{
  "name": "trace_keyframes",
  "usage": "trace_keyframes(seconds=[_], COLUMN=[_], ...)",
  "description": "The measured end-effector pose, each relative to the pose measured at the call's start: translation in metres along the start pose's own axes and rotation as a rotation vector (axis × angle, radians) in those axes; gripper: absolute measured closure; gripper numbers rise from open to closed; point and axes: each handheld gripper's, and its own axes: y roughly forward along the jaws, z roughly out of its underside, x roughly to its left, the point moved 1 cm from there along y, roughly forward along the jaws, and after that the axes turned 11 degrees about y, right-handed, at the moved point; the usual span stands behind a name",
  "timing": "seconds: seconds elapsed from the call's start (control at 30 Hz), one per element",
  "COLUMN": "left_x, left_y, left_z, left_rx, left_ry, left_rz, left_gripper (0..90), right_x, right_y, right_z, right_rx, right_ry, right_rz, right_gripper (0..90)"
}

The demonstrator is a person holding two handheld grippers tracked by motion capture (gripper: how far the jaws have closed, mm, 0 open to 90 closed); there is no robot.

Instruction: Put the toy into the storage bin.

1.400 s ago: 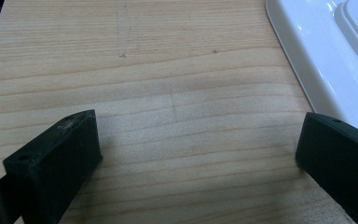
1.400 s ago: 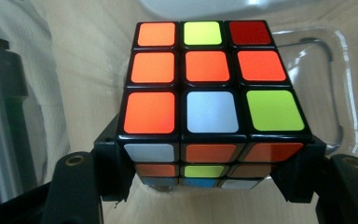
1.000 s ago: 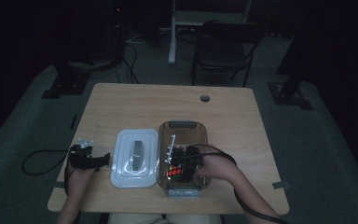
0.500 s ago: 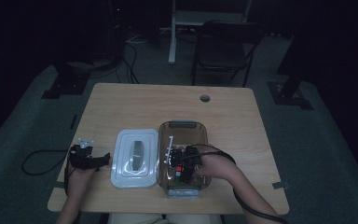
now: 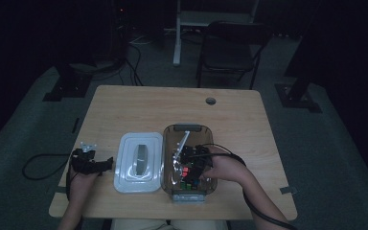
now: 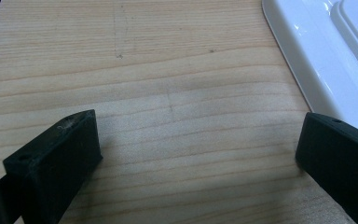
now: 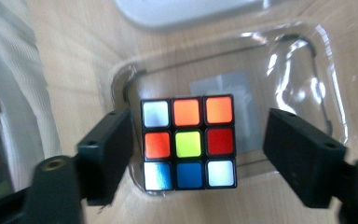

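Observation:
A scrambled Rubik's cube [image 7: 189, 142] sits inside a clear plastic container [image 5: 188, 127] on the wooden table. My right gripper [image 7: 200, 149] reaches into the container and stands open around the cube. Its left jaw is close against the cube's side, and a gap separates the right jaw from the cube. In the high view the right gripper [image 5: 191, 160] is over the cube [image 5: 186, 173] in the container's near half. My left gripper [image 6: 196, 144] is open over bare wood, just left of the white lid [image 6: 317, 60].
The white lid [image 5: 139, 160] lies flat beside the container's left wall. The left gripper [image 5: 106, 163] rests near the table's front left, its cable trailing off the edge. A cable hole [image 5: 211, 101] marks the far side. A chair [image 5: 230, 43] stands beyond the table.
My right gripper has shifted slightly inside the container, around the cube. The left gripper and the lid have not moved.

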Motion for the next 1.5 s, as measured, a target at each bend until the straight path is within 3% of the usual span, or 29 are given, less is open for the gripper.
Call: trace_keyframes(seconds=[0.13,0.2,0.3,0.4,0.63,0.73,0.87,0.93,0.97,1.07,1.17,1.37,1.5], left_x=[0.000,0.000,0.000,0.000,0.000,0.000,0.000,0.000,0.000,0.000,0.000,0.000,0.000], left_y=[0.000,0.000,0.000,0.000,0.000,0.000,0.000,0.000,0.000,0.000,0.000,0.000,0.000], left_z=[0.000,0.000,0.000,0.000,0.000,0.000,0.000,0.000,0.000,0.000,0.000,0.000,0.000], left_rx=[0.000,0.000,0.000,0.000,0.001,0.001,0.001,0.001,0.001,0.000,0.001,0.001,-0.001], left_ry=[0.000,0.000,0.000,0.000,0.001,0.001,0.001,0.001,0.002,0.000,0.001,0.001,0.001], left_rz=[0.000,0.000,0.000,0.000,0.000,0.000,0.000,0.000,0.000,0.000,0.000,0.000,0.001], left_gripper=[0.6,0.6,0.6,0.5,0.5,0.6,0.5,0.6,0.6,0.5,0.5,0.5,0.6], right_x=[-0.001,-0.004,-0.006,-0.009,-0.016,-0.019,-0.026,-0.028,-0.031,-0.036,-0.042,-0.053,-0.062], right_y=[-0.007,-0.012,-0.014,-0.020,-0.030,-0.032,-0.036,-0.037,-0.039,-0.043,-0.047,-0.053,-0.054], right_z=[0.005,0.010,0.014,0.022,0.037,0.042,0.050,0.053,0.058,0.066,0.076,0.096,0.110], right_rx=[-0.081,-0.152,-0.192,-0.296,-0.433,-0.490,-0.580,-0.596,-0.658,-0.728,-0.791,-0.869,-0.891], right_ry=[0.021,0.057,0.079,0.129,0.203,0.220,0.265,0.280,0.303,0.341,0.387,0.463,0.500], right_rz=[-0.007,-0.009,-0.005,-0.021,-0.034,0.015,0.038,0.037,0.069,0.109,0.118,0.201,0.219], right_gripper=[19.8,16.8,14.1,12.5,11.2,11.2,11.2,11.2,11.2,11.3,11.3,11.3,11.3])
